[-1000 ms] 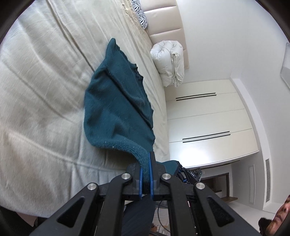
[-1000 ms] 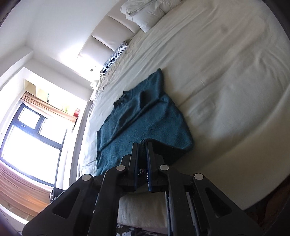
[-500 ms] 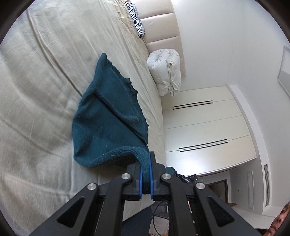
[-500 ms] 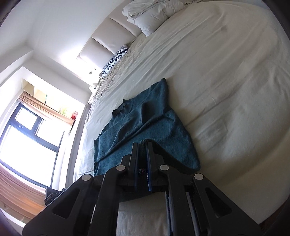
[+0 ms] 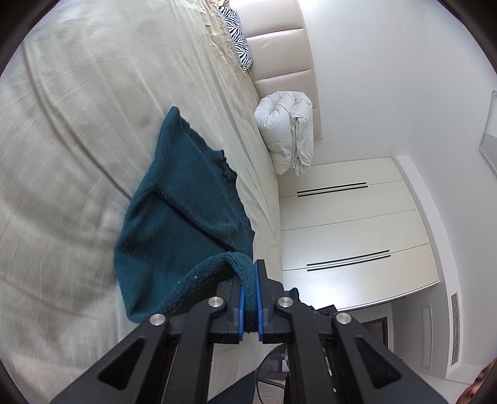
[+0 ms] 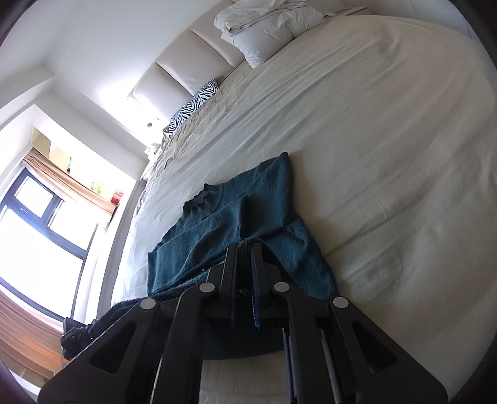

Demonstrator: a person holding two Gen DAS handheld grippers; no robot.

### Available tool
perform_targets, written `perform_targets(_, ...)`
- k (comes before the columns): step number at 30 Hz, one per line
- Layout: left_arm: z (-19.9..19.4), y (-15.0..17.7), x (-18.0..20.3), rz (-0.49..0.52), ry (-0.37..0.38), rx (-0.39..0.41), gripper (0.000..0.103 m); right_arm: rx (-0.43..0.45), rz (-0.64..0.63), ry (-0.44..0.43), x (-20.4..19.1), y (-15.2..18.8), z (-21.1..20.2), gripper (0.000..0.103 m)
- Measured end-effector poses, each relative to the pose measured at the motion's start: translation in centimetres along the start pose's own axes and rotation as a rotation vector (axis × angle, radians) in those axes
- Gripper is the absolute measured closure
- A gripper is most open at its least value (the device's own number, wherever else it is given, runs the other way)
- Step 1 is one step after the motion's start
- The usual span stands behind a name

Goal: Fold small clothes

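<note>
Gripping the ribbed hem of the teal sweater [image 5: 174, 217], the left gripper [image 5: 251, 273] has carried it further over the cream bed [image 5: 62, 155] than a second ago; the right gripper [image 6: 244, 248] stays clamped on the same hem, likewise advanced, the sweater's far part lying on the sheet.

Open sheet around my claws; clutter only by the headboard.
The sheet [image 6: 388, 149] lies bare beside the sweater [image 6: 248, 223]. A duvet [image 6: 267, 25] and zebra pillow [image 6: 192, 108] stand well apart, against the headboard [image 6: 186, 65].
</note>
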State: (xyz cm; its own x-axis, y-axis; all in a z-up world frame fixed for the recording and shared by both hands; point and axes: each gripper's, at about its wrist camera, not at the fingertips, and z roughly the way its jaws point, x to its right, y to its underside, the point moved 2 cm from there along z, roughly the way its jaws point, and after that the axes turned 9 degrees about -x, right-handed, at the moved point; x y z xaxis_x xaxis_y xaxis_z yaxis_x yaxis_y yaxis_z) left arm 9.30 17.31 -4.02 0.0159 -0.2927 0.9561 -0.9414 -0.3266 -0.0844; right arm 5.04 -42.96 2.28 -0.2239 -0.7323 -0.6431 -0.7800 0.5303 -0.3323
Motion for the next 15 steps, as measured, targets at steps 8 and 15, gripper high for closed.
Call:
perform_targets(8,1.1,-2.8,-0.6,-0.018,-0.008,0.002,0.097,0.005,-0.008,0.032,-0.2,-2.0,2.3,0.096)
perform_targets(15,2.0,-5.0,-1.3,-0.035,-0.022,0.005,0.097,0.013,-0.011,0.046,-0.2,-3.7,4.4,0.096)
